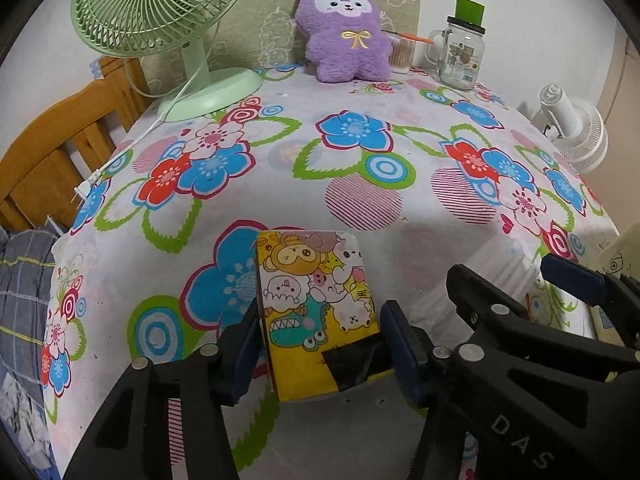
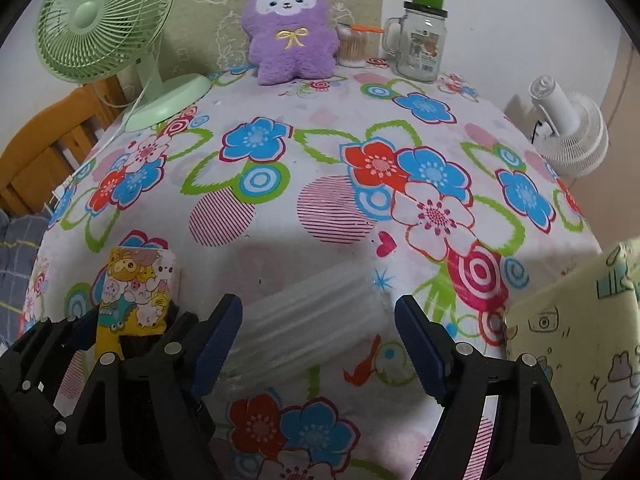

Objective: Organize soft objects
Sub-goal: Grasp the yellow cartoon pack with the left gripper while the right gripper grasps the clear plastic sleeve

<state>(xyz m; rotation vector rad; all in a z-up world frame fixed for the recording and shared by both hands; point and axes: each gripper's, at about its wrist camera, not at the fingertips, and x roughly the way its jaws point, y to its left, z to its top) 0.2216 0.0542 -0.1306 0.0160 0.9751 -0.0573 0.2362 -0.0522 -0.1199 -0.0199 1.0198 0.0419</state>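
Surface: a table under a flowered cloth (image 1: 360, 184), set against a wall; a wooden chair (image 1: 44, 148) to the left.
Cartoon pack (image 1: 316, 300): a soft yellow packet printed with cartoon animals, lying near the front edge of the cloth; a clear wrapped pack (image 2: 316, 316) lies to its right.
Left gripper (image 1: 320, 344): jaws straddle the cartoon pack; left pad against its side, right pad at or just off its edge; I cannot tell whether they press yet.
Right gripper (image 2: 320, 332): jaws spread wide around the clear wrapped pack, touching neither side.
Risk: the two grippers stand close together and could knock; a soft pack may squirm or buckle if pinched off-centre.
Background: purple plush (image 1: 346, 32), green fan (image 1: 160, 20), glass jar (image 1: 460, 52) at the far edge; well apart.
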